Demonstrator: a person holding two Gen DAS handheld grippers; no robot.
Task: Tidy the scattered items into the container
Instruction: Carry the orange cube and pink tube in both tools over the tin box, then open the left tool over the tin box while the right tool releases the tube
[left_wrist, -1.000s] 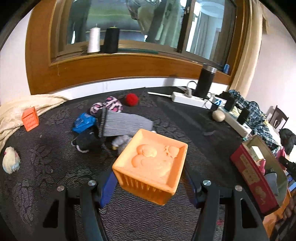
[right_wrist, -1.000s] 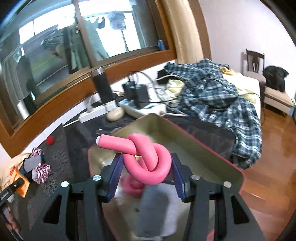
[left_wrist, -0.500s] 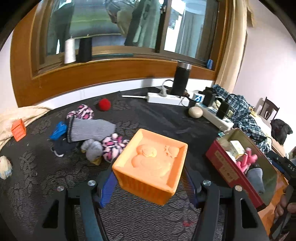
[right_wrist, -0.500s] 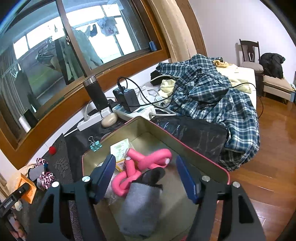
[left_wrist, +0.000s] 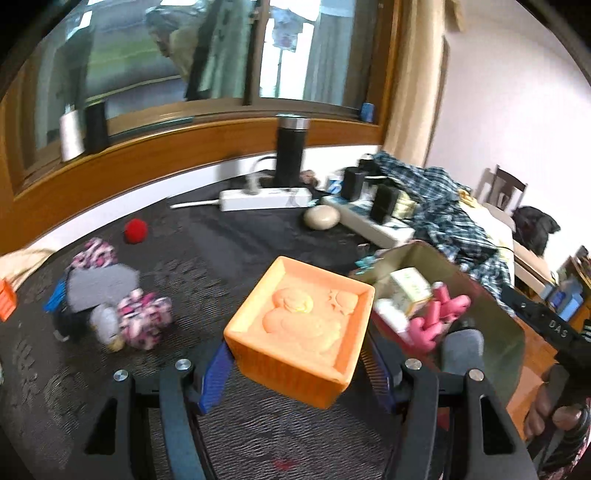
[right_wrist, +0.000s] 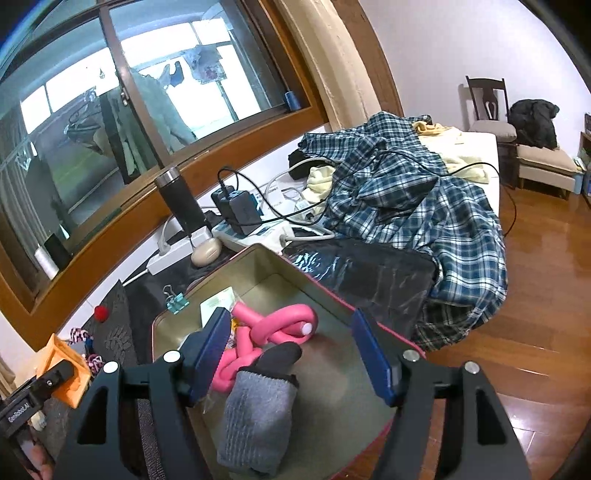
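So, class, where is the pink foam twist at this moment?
In the right wrist view the pink foam twist lies inside the tin, beside the grey sock, below the open right gripper.

A black flask (left_wrist: 290, 149) stands by a white power strip (left_wrist: 265, 198) ahead of the hand-held gripper — plaid shirt (right_wrist: 413, 192) and wooden chair (right_wrist: 489, 107) farther right.
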